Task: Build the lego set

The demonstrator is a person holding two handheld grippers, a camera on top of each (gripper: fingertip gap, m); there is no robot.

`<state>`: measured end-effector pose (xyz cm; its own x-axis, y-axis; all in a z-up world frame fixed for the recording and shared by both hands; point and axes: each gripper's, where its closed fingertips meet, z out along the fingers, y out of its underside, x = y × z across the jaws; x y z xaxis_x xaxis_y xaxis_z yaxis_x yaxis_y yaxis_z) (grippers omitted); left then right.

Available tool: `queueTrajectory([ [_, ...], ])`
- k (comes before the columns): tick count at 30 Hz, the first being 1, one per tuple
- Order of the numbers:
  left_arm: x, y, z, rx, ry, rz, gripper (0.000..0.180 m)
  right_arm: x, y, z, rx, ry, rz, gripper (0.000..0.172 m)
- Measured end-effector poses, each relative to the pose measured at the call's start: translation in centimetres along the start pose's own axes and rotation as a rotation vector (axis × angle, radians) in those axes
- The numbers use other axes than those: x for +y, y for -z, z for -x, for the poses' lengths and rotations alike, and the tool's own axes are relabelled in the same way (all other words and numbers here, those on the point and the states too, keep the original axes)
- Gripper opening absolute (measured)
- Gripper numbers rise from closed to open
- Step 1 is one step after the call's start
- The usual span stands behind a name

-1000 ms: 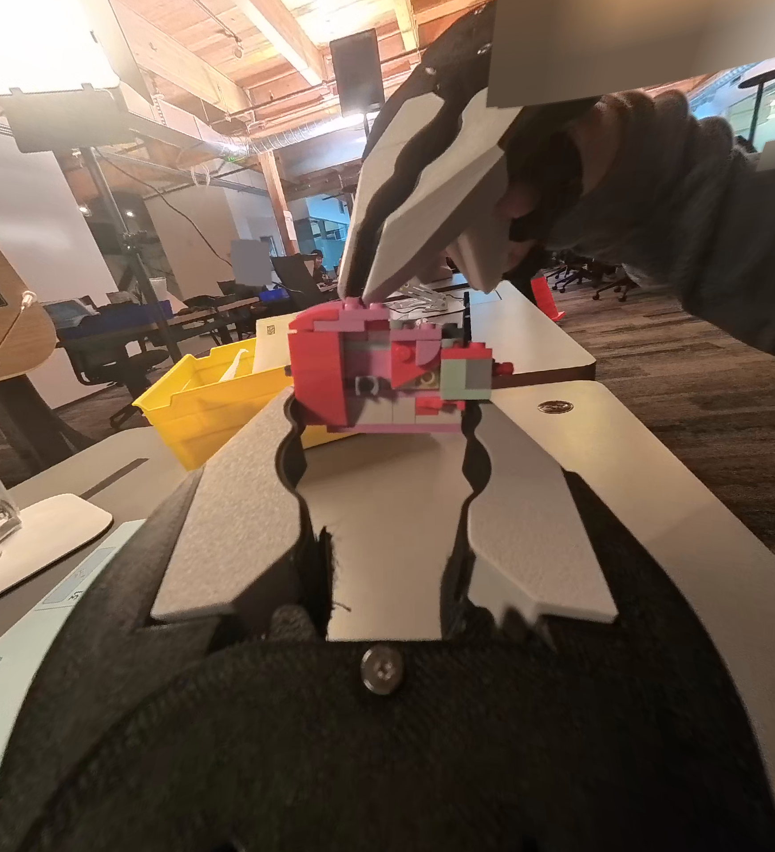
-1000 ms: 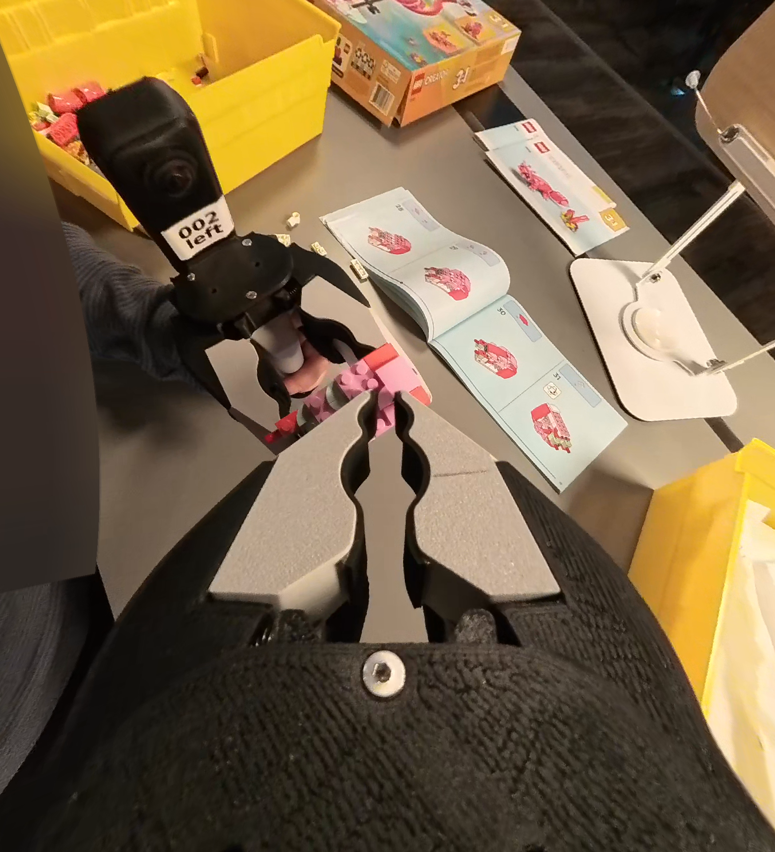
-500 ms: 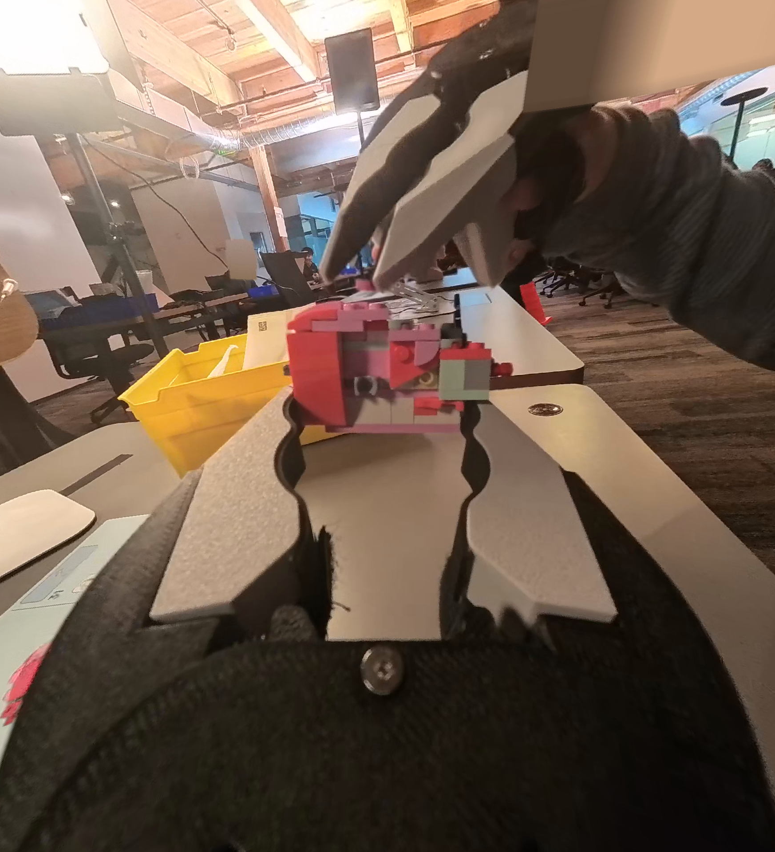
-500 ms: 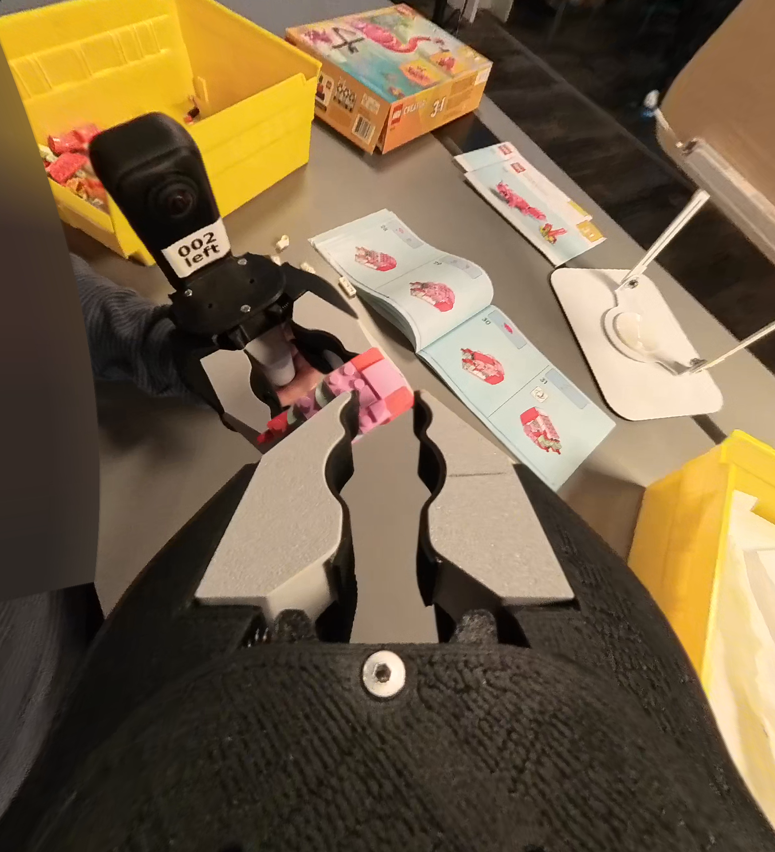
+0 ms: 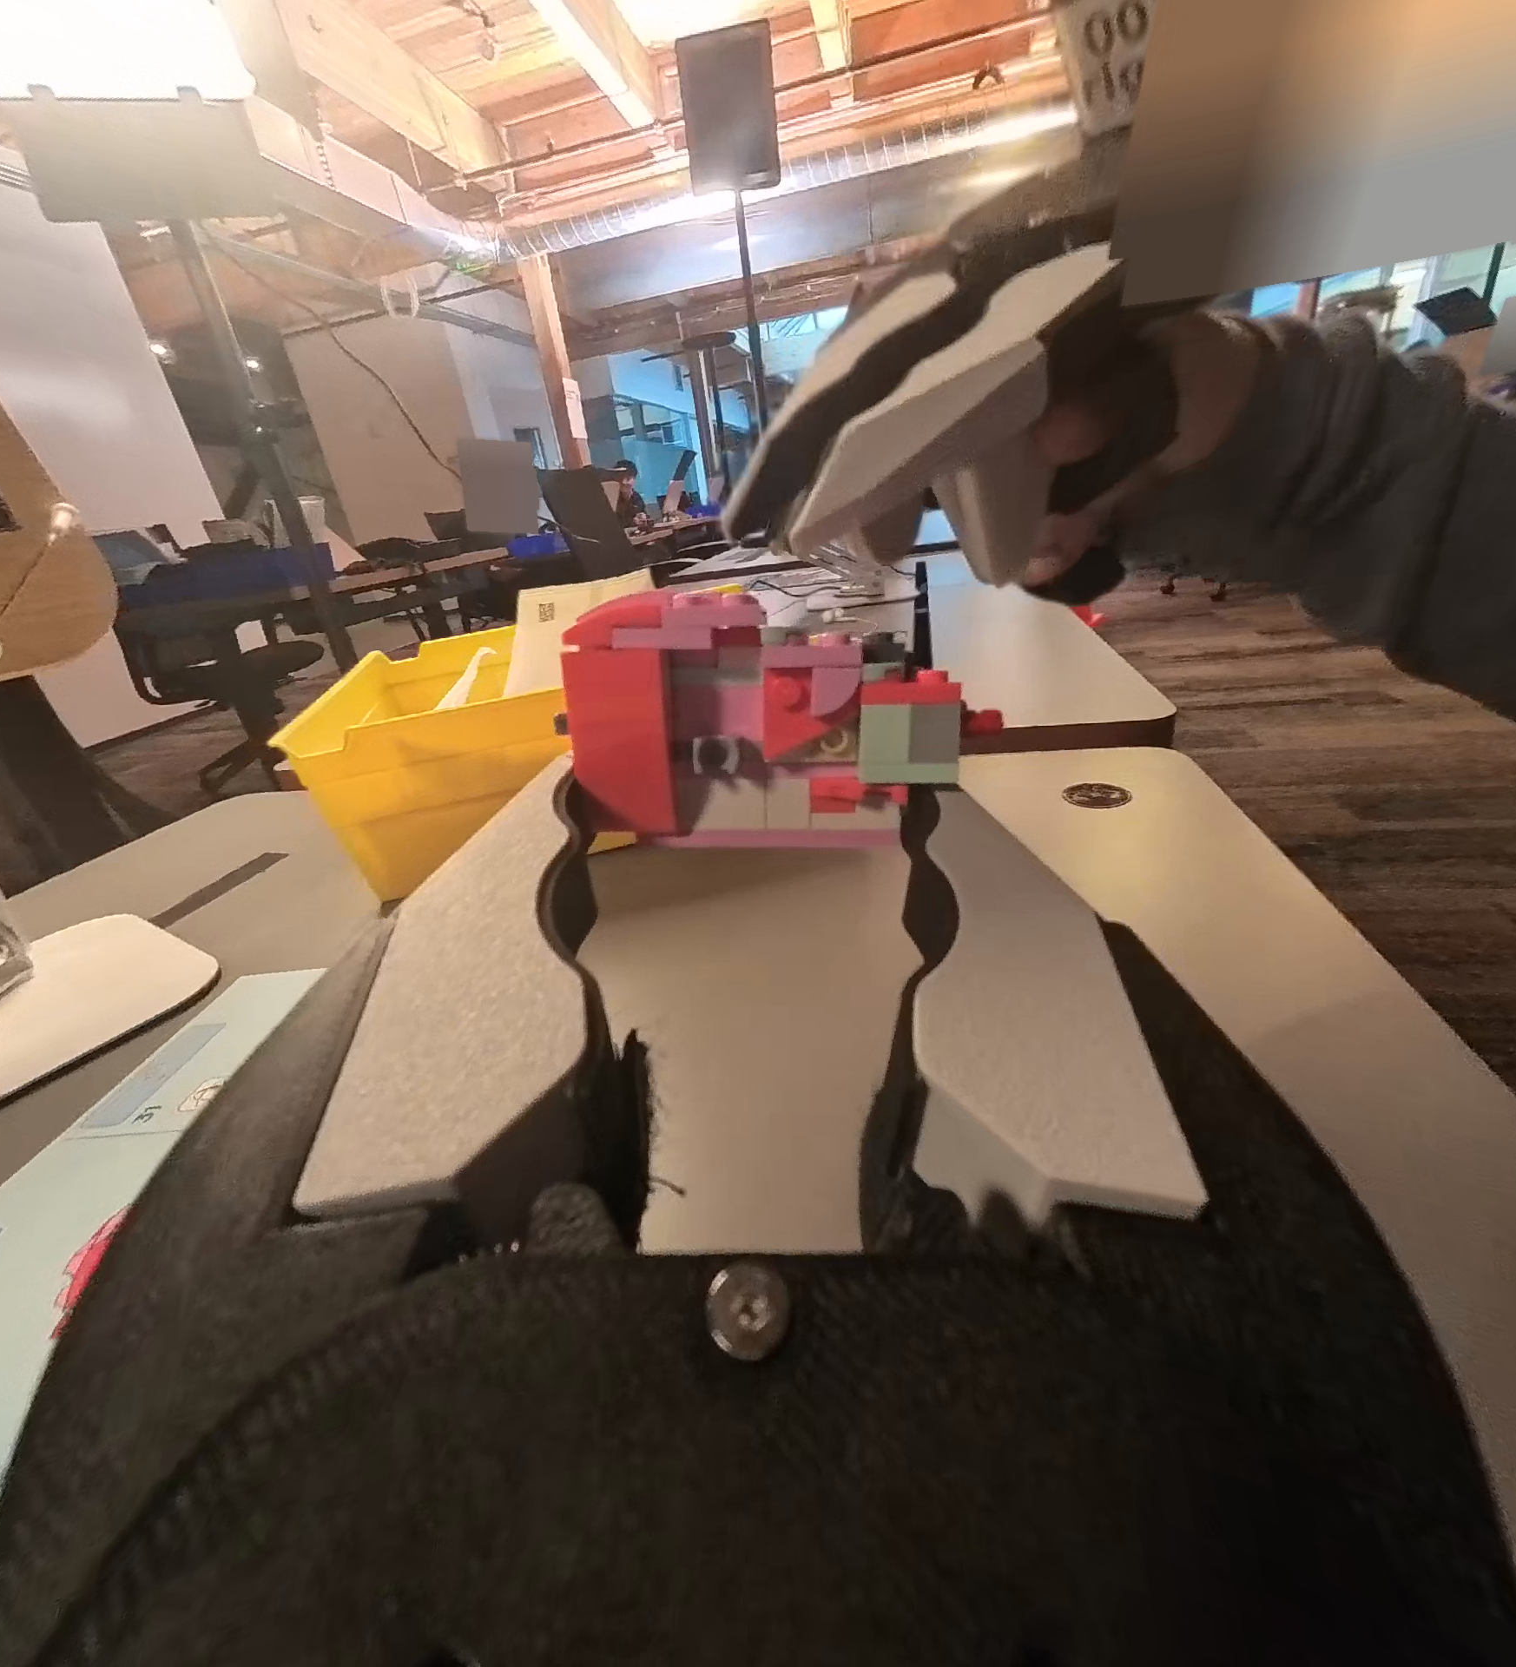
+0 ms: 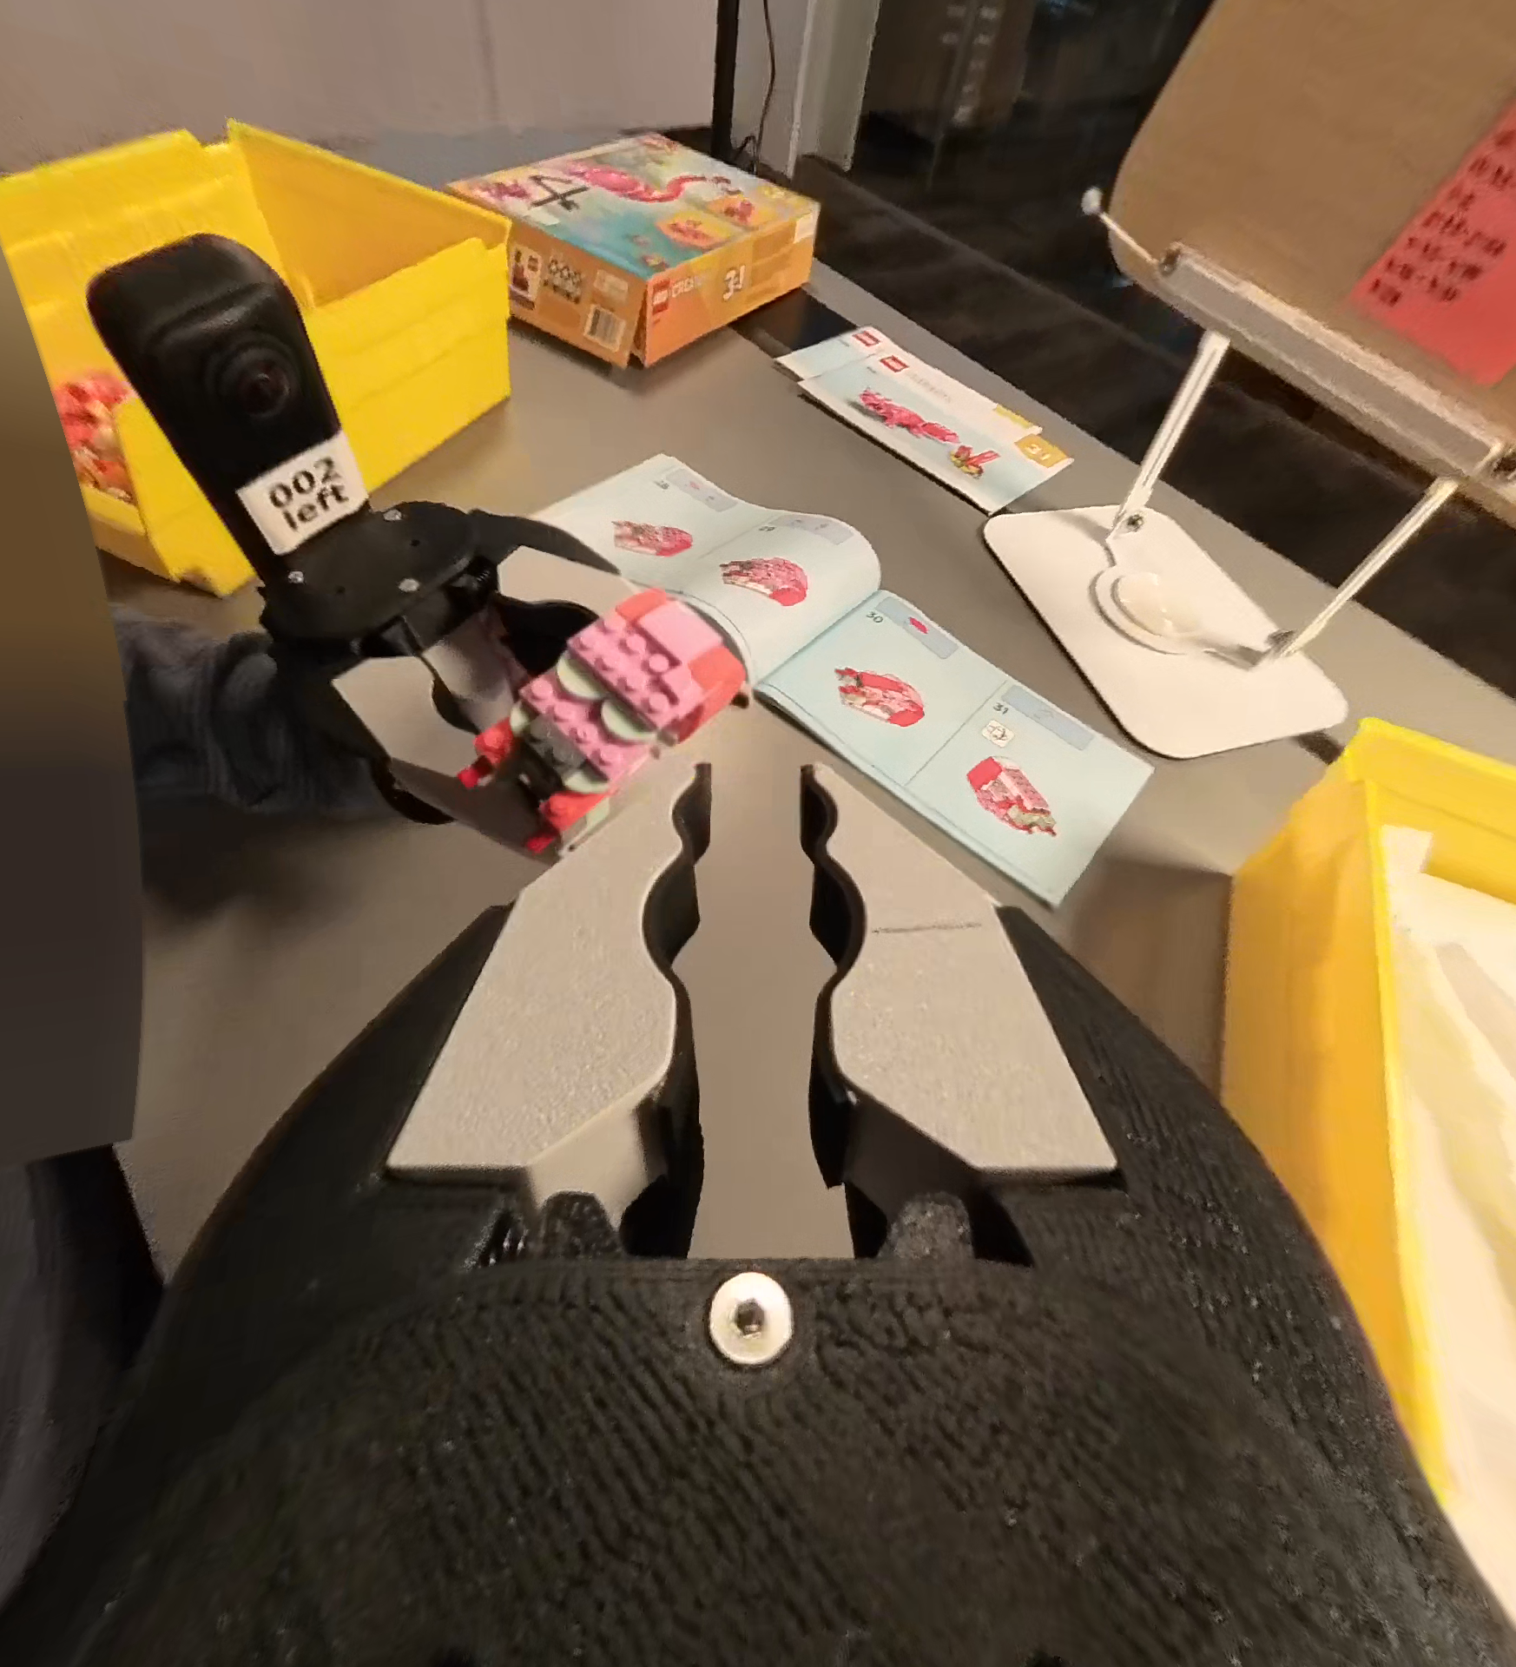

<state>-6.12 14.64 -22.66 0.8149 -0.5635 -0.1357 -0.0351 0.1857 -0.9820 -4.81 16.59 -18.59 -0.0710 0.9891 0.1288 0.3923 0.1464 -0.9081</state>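
Note:
My left gripper [image 5: 741,794] is shut on a red, pink and grey brick model [image 5: 736,722] and holds it above the grey table [image 5: 1278,947]. In the right wrist view the same model [image 6: 619,704] sits between the left gripper's black fingers [image 6: 502,812], left of my own fingertips. My right gripper [image 6: 754,776] is open a little with nothing between its pads. It hangs in the air, and in the left wrist view it [image 5: 781,523] is above and to the right of the model, clear of it.
An open instruction booklet [image 6: 872,667] lies on the table beyond the model, with a second booklet [image 6: 926,415] and a toy box [image 6: 637,244] farther back. Yellow bins stand at back left [image 6: 330,298] and front right [image 6: 1332,992]. A white stand base [image 6: 1160,613] is at the right.
My right gripper was nearly shut at the top of the model, then opened a little and drew up and away to the right. The left gripper has kept its hold on the model.

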Motion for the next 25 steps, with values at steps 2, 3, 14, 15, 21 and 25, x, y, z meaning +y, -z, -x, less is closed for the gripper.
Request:
queueTrajectory([
  [2,-0.1,0.0,0.1,-0.002,0.009,-0.006,0.068,0.1,-0.2,0.5,-0.037,-0.059,-0.045,0.017],
  [3,-0.1,0.0,0.1,0.000,0.009,-0.007,0.069,0.2,-0.3,0.8,-0.049,-0.072,-0.065,0.017],
  [14,0.1,-0.2,-0.2,0.016,0.012,0.001,0.068,4.8,6.2,-6.5,0.170,-0.051,-0.368,0.011],
  [15,0.2,-0.2,-0.3,0.022,0.013,0.001,0.068,5.0,6.9,-6.9,0.166,-0.117,-0.392,0.013],
  [21,-0.2,-0.3,-1.8,0.112,0.036,-0.025,0.069,1.8,4.9,-0.1,-0.072,-0.106,-0.309,0.017],
  [25,-1.1,-0.2,-3.7,0.230,0.077,-0.069,0.069,-0.2,2.9,3.9,-0.223,-0.044,-0.243,0.015],
])
